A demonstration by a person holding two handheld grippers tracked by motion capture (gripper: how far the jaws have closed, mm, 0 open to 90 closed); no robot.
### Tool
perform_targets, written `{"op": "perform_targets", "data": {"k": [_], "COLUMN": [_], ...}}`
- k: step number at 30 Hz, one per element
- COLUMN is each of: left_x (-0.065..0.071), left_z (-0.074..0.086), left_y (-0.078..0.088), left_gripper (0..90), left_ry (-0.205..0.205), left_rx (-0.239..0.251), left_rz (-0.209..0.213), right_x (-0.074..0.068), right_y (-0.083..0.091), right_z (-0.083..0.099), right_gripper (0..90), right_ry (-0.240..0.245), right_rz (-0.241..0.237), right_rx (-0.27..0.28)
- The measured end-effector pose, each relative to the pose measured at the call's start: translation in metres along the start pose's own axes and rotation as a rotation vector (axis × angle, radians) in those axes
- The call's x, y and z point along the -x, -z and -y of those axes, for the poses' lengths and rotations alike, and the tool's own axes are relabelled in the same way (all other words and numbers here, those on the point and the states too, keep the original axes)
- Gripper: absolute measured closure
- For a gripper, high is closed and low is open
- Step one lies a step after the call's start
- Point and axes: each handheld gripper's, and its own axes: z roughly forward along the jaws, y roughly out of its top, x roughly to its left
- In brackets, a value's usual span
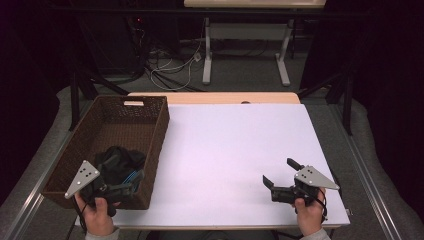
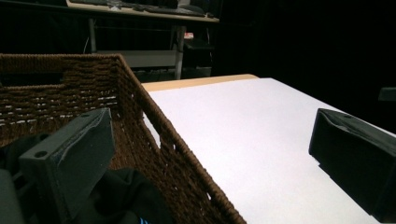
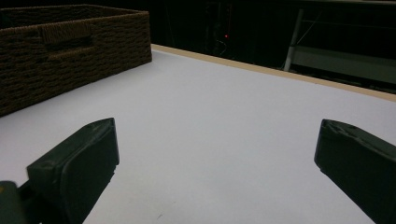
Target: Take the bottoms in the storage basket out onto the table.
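High view: left gripper (image 1: 131,181) at near right corner of wicker basket (image 1: 70,150), jaws spread wide, nothing clamped. Left gripper view: one jaw inside basket above dark cloth, other jaw outside over white tabletop, basket wall (image 2: 173,154) between them; cannot tell if a jaw touches the wall or the cloth. Right gripper (image 1: 281,171) low over near right part of table, jaws wide apart, empty, pointing left toward the middle of the board; touching the surface or hovering, cannot tell. Held by a hand (image 1: 309,210) coming in from bottom edge; left hand (image 1: 96,212) likewise.

White tabletop (image 1: 235,150), wooden strip along far edge. Dark room around, black drapes at sides, grey floor, loose cables (image 1: 175,67) on floor beyond table, white-legged desk (image 1: 245,45) farther back.

Basket brown, woven, rectangular, on left edge of table, handle slot in far wall. Inside: dark cloth bundle (image 1: 120,160) with blue-striped patch, bunched at near end of basket, just beside left gripper. Rest of basket floor bare.
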Motion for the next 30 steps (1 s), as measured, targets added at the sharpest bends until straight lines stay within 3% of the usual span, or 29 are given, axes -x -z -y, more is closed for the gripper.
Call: {"op": "perform_targets", "data": {"k": [7,13,16,18,22,24,26,30], "left_x": [0.000,-0.001,-0.003,-0.004,-0.005,-0.007,-0.007,-0.008], "left_z": [-0.004,-0.011,-0.013,-0.013,-0.015,-0.016,-0.019,-0.024], "left_y": [0.002,0.003,0.004,0.005,0.003,0.004,0.009,0.013], "left_gripper": [0.1,0.1,0.0,0.0,0.1,0.1,0.1,0.1], "left_ry": [0.003,-0.004,-0.016,-0.006,-0.025,-0.037,-0.051,-0.047], "left_rx": [0.002,-0.005,-0.029,-0.029,-0.072,-0.079,-0.052,-0.051], "left_rz": [-0.006,-0.038,-0.078,-0.081,-0.095,-0.089,-0.097,-0.063], "right_x": [0.004,0.014,0.017,0.018,0.021,0.020,0.019,0.019], "right_y": [0.000,0.001,0.002,0.004,0.007,0.008,0.009,0.011], "right_z": [0.001,0.005,0.007,0.008,0.009,0.009,0.009,0.009], "right_gripper": [0.0,0.0,0.0,0.0,0.0,0.0,0.0,0.0], "right_ry": [-0.008,-0.035,-0.038,-0.041,-0.045,-0.056,-0.056,-0.024], "right_rz": [0.011,0.029,0.035,0.042,0.050,0.055,0.060,0.061], "right_rx": [-0.011,-0.026,-0.032,-0.045,-0.048,-0.036,-0.040,-0.047]}}
